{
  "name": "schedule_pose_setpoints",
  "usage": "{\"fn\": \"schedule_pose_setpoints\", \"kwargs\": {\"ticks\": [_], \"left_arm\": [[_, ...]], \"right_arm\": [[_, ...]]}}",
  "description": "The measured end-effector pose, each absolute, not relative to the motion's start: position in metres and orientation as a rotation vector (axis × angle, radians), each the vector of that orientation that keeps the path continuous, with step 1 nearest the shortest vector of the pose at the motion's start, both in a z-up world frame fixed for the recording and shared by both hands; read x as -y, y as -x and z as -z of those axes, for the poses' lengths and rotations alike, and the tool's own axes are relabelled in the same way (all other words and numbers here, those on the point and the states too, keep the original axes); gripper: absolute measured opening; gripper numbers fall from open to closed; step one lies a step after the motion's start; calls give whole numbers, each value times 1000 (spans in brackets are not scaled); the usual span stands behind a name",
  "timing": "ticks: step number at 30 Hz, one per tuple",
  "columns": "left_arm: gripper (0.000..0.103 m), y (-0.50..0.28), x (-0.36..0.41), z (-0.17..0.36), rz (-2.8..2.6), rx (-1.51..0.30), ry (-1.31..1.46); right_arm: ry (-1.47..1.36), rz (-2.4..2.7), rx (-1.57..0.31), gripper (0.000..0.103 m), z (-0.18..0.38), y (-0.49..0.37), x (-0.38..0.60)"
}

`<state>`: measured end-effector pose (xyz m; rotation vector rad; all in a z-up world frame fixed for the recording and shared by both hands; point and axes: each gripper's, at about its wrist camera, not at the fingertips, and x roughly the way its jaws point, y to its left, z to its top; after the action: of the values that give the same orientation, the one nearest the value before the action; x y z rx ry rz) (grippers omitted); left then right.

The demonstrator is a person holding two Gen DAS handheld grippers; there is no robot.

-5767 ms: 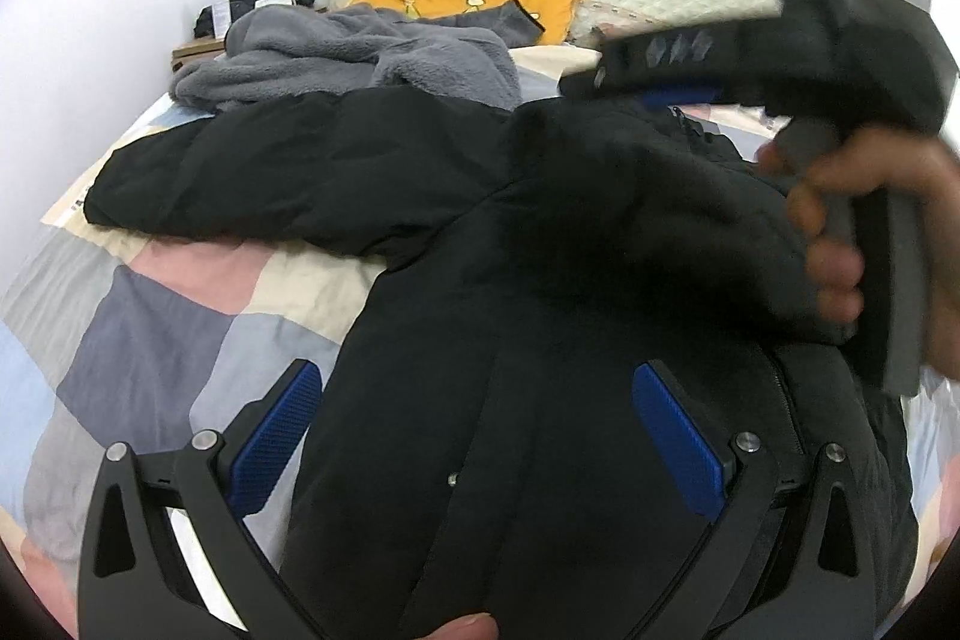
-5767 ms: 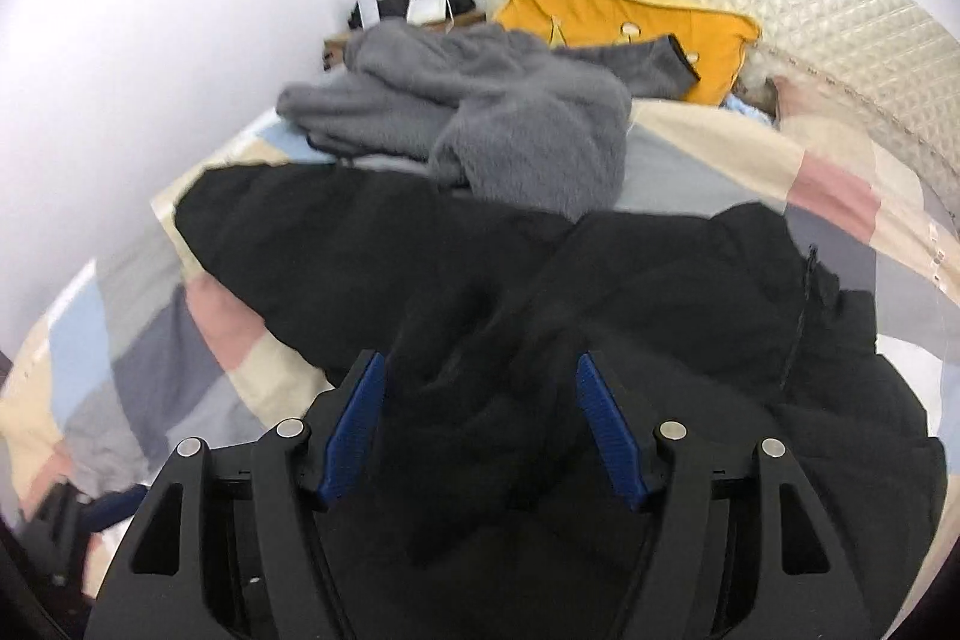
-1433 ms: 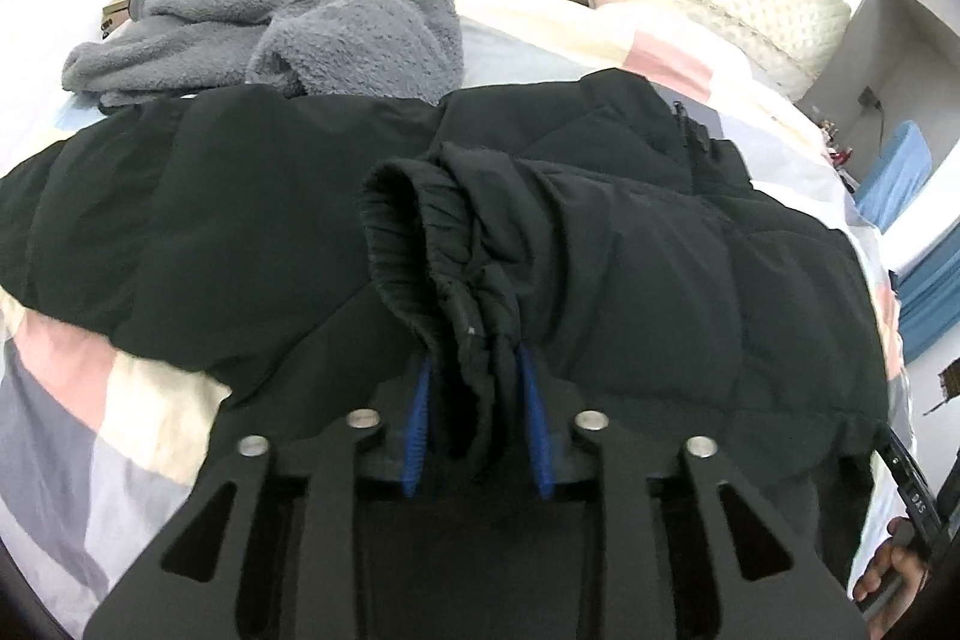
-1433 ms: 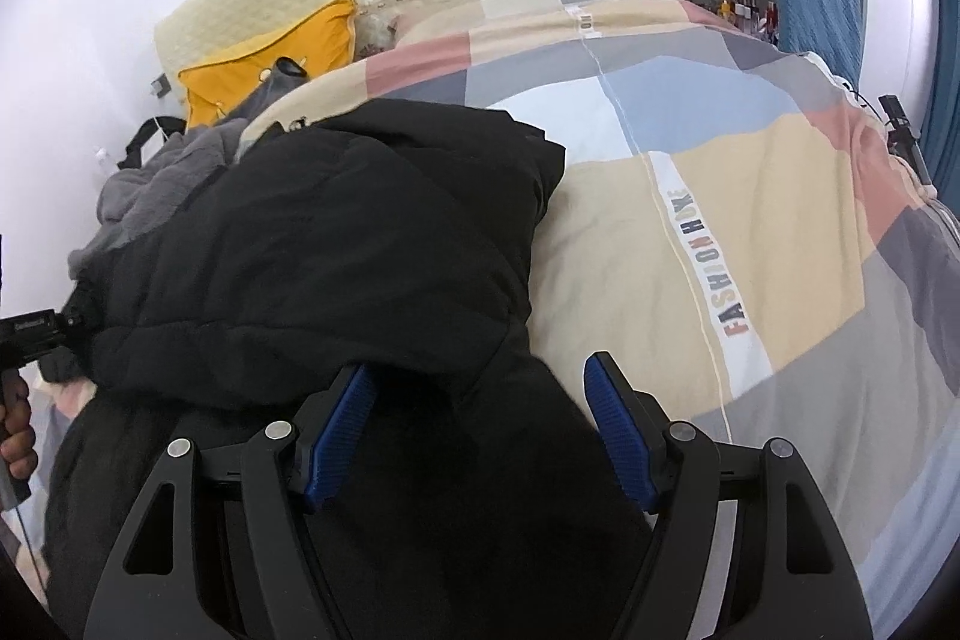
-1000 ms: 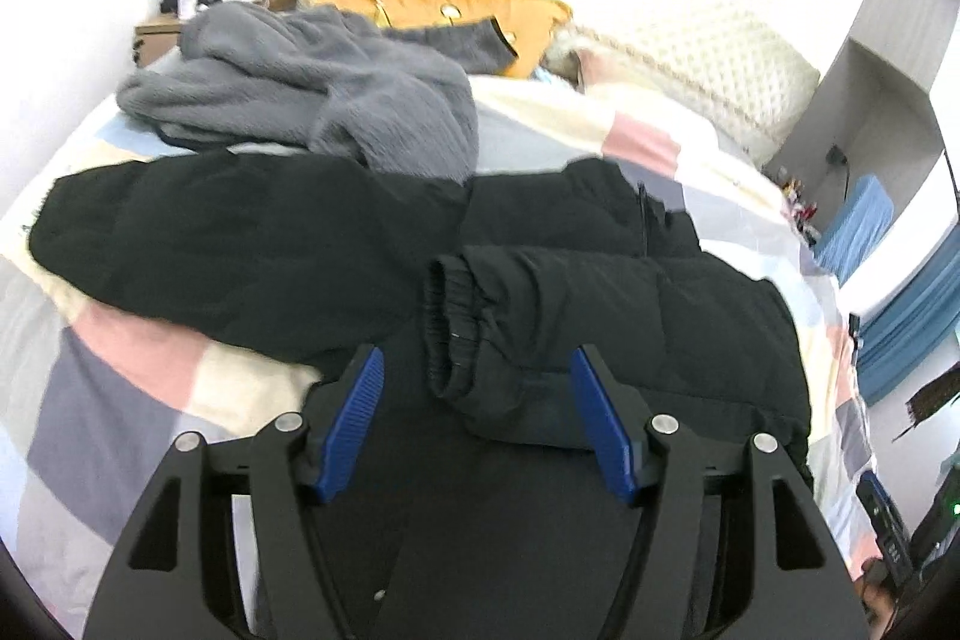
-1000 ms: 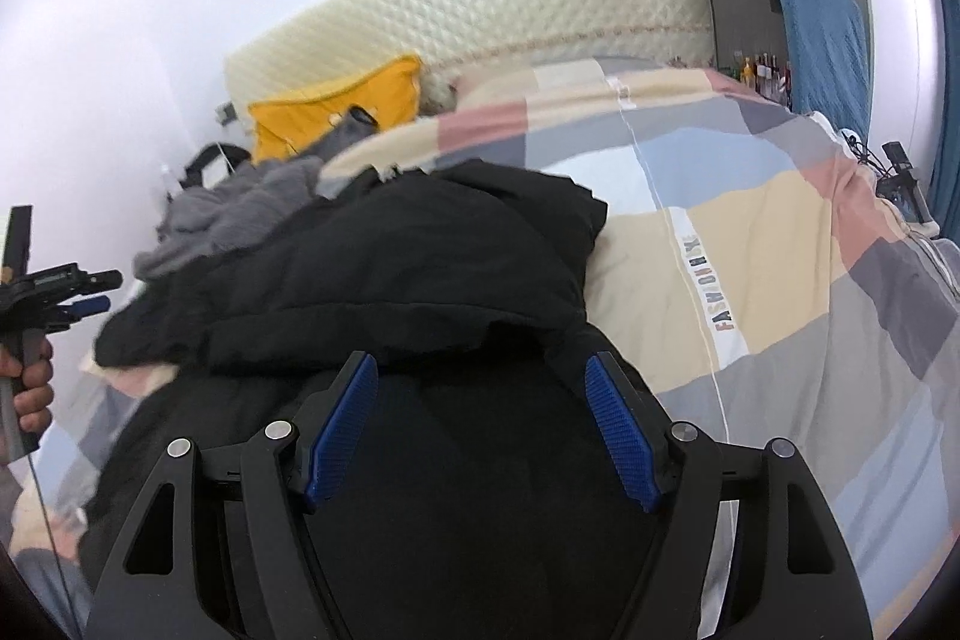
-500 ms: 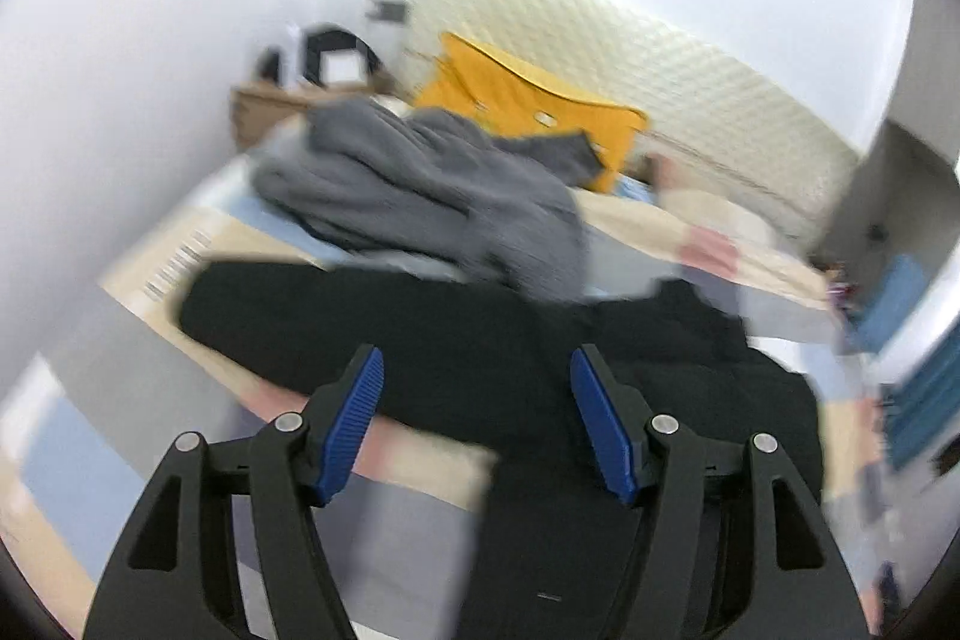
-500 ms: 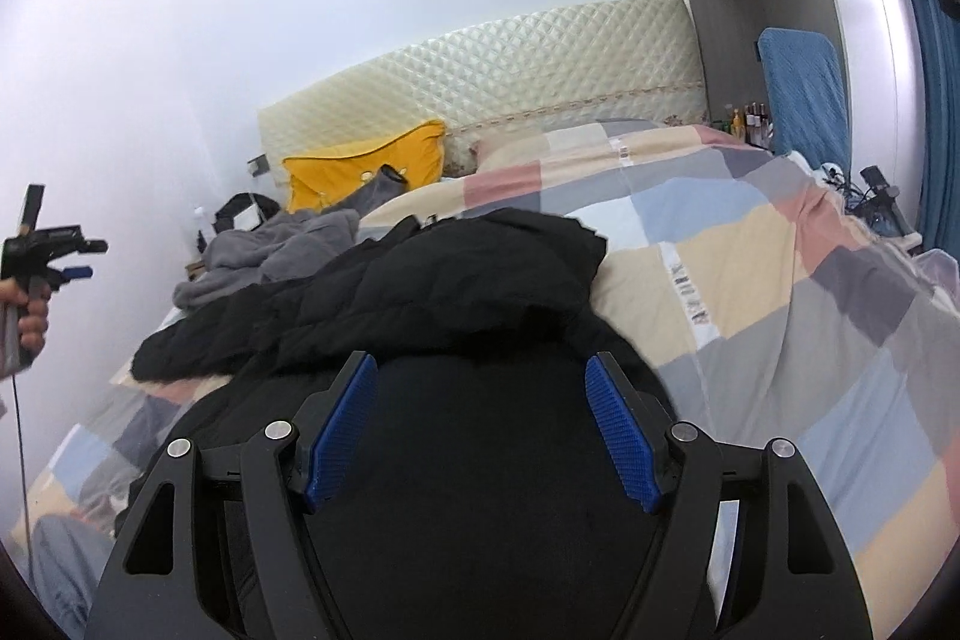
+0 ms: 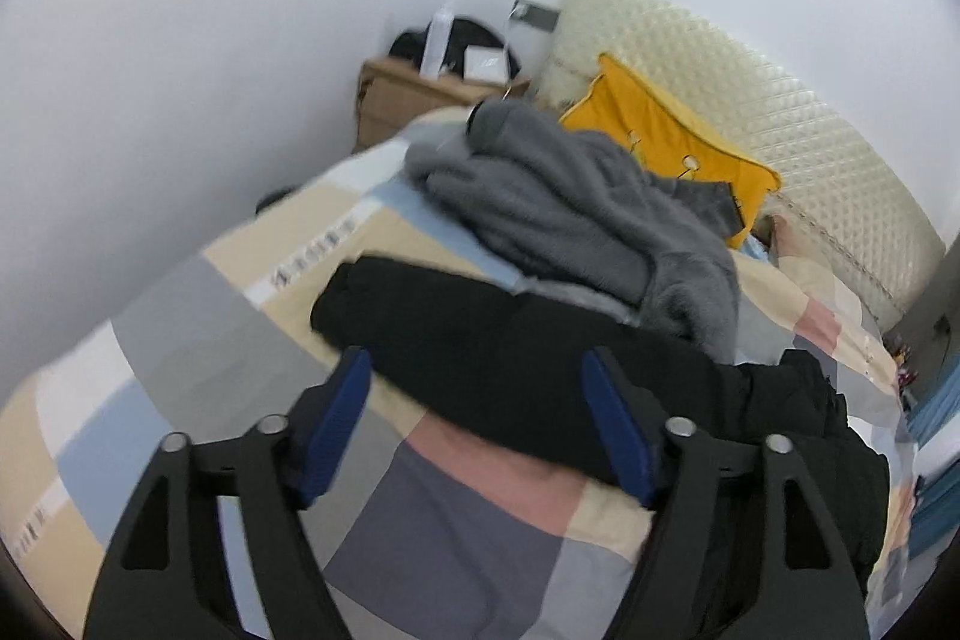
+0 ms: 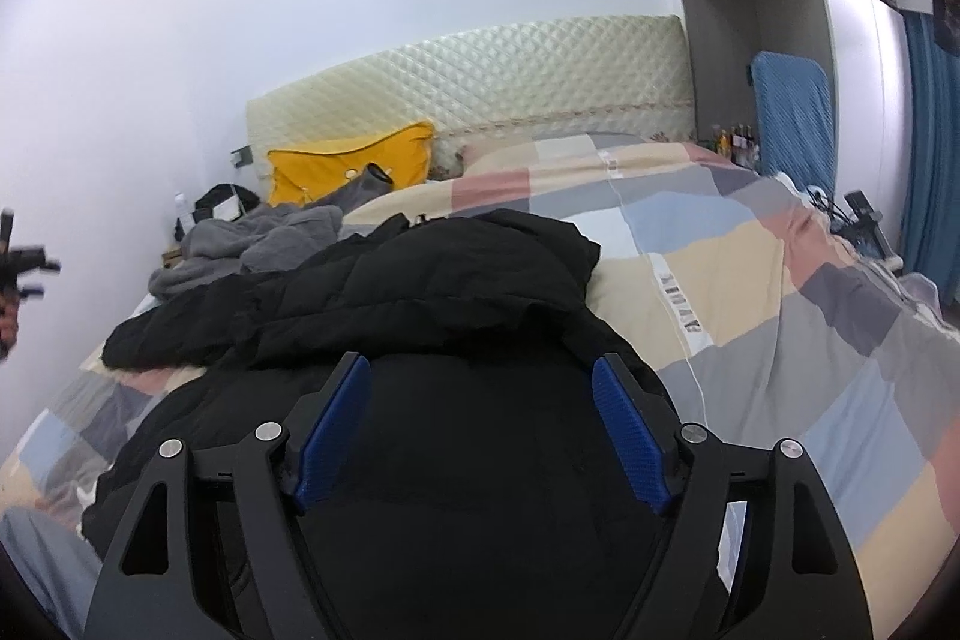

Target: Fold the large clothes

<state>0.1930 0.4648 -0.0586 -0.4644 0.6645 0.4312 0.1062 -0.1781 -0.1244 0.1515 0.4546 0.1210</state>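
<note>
A black puffer jacket (image 10: 432, 292) lies on the patchwork bed. One sleeve is folded over its body. The other sleeve (image 9: 480, 340) stretches out flat to the left. My left gripper (image 9: 477, 388) is open and empty, just above that outstretched sleeve near its cuff (image 9: 336, 304). My right gripper (image 10: 480, 400) is open and empty over the jacket's lower body. The left gripper also shows at the far left edge of the right wrist view (image 10: 21, 268).
A grey fleece garment (image 9: 576, 214) is heaped behind the sleeve, with a yellow pillow (image 9: 660, 130) and the quilted headboard (image 10: 480, 70) beyond. A wooden nightstand (image 9: 408, 100) stands by the white wall. The patchwork duvet (image 10: 750, 310) spreads to the right.
My left gripper let go of the folded sleeve, opened, and swung left to the outstretched sleeve. My right gripper stayed open and pulled back from the jacket.
</note>
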Motion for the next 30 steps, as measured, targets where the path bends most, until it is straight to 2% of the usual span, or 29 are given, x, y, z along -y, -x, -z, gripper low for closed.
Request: {"fn": "schedule_pose_setpoints", "kwargs": {"ticks": [9,14,21,24,27,30], "left_arm": [[77,-201,-522,149,-416,-767,617],[81,-205,-555,194,-380,-761,873],[82,-237,-574,255,-405,-837,954],[84,-248,-579,275,-375,-831,1025],[94,-256,-581,275,-350,-743,1047],[94,-272,-585,269,-326,-687,1046]], "right_arm": [[-129,-89,-475,80,121,-114,157],[-124,-64,-528,81,133,-123,154],[-160,-15,-625,81,151,-147,152],[-160,-5,-655,81,157,-155,148],[-156,-3,-671,81,160,-162,142],[-134,-13,-675,81,160,-166,133]]}}
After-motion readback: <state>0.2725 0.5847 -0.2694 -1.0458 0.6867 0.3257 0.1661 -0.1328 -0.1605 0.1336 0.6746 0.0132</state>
